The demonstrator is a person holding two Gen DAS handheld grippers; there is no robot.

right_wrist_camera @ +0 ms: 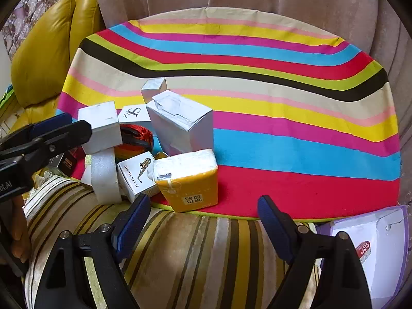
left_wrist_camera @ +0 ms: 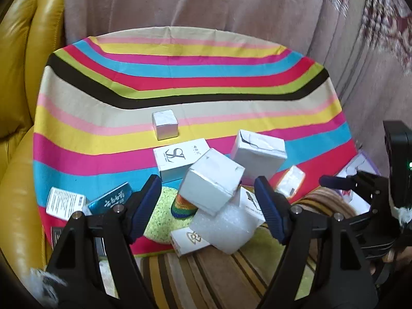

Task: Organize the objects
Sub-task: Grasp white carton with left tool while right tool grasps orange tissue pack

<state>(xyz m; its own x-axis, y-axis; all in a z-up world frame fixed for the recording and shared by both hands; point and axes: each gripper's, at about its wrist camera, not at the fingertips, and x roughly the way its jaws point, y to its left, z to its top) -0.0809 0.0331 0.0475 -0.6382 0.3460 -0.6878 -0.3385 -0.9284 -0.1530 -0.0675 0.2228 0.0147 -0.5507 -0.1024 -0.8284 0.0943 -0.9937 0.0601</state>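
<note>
Cardboard boxes (left_wrist_camera: 213, 180) heaped, cuboid, creased; striped cloth (left_wrist_camera: 180, 77) beneath.

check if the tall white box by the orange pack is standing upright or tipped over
Upright: the tall white box stands on its base on the striped cloth, its torn top facing up.

A rainbow toy (left_wrist_camera: 183, 207) is mostly buried under the tilted white box (left_wrist_camera: 212, 181) — only its striped base shows. The purple-edged folder (right_wrist_camera: 381, 247) runs off the right edge. Print on the black-and-white label box (left_wrist_camera: 65, 202) is too small to read
</note>
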